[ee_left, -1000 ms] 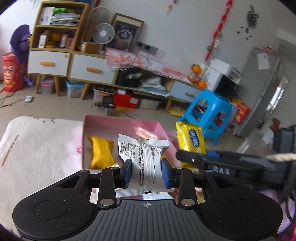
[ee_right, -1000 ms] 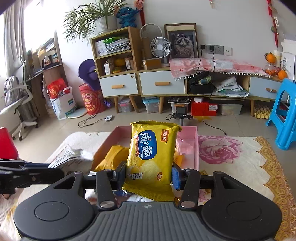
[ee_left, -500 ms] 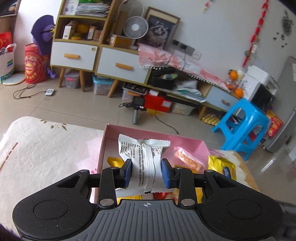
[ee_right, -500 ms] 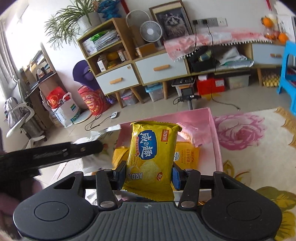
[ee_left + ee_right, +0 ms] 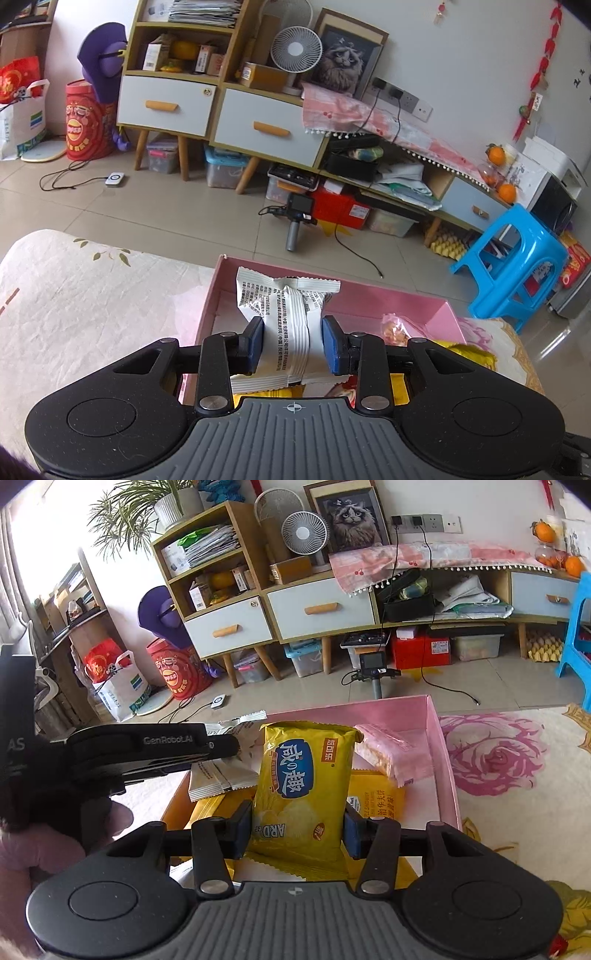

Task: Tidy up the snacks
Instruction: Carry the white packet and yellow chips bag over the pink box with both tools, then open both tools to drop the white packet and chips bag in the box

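My left gripper (image 5: 293, 345) is shut on a white snack packet (image 5: 286, 325) printed with black text, held over the left part of the pink box (image 5: 406, 299). My right gripper (image 5: 298, 829) is shut on a yellow chip bag (image 5: 304, 786) with a blue label, held upright over the same pink box (image 5: 441, 746). In the right wrist view the left gripper (image 5: 218, 751) reaches in from the left with the white packet (image 5: 221, 775) over the box's left side. Inside the box lie a pink wrapped snack (image 5: 391, 753) and yellow packets (image 5: 373, 797).
The box sits on a cloth with rose print (image 5: 495, 753) covering the table. Beyond the table edge is tiled floor, a blue plastic stool (image 5: 513, 254), a small camera on a stand (image 5: 297, 218) and a long sideboard with drawers (image 5: 266, 125).
The left gripper carried the white packet rightward and down, from beside the box to over its left part. The right gripper with the yellow bag came lower and nearer the box.
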Tool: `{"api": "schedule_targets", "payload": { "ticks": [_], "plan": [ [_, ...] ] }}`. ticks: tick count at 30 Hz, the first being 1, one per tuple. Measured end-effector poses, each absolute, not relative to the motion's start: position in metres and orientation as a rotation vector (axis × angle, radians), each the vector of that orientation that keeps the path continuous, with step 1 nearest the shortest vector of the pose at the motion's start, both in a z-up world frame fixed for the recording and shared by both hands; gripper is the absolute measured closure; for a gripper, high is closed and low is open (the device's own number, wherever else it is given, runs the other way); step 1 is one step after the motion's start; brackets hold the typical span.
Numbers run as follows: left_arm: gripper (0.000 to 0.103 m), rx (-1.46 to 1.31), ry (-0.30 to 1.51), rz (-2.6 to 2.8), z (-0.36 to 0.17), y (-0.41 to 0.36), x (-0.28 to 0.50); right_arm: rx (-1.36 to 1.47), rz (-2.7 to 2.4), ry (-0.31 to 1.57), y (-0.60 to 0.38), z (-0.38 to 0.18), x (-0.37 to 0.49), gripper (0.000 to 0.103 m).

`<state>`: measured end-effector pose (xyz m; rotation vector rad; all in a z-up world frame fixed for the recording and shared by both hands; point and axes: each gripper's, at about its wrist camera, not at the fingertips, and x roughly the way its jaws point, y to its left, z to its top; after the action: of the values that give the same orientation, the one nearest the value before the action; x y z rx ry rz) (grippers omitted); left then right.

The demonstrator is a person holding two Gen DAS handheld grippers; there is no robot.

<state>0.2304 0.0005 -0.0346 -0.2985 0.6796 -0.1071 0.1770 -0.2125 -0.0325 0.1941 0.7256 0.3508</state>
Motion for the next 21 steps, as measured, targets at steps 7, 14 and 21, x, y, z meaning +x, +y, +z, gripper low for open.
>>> {"api": "schedule_targets", "payload": {
  "ticks": [7,14,21],
  "plan": [
    [0.045,-0.318,0.671,-0.129,-0.029,0.007,0.225,0.191,0.333,0.698,-0.216,-0.029,0.175,0.041],
    [0.035,-0.292,0.669,-0.131,-0.019,0.011,0.209,0.187,0.345,0.705,-0.218,-0.024,0.169,0.033],
    [0.031,-0.251,0.662,-0.143,-0.005,0.016,0.185,0.169,0.353,0.690,-0.219,-0.012,0.154,0.025]
  ]
}}
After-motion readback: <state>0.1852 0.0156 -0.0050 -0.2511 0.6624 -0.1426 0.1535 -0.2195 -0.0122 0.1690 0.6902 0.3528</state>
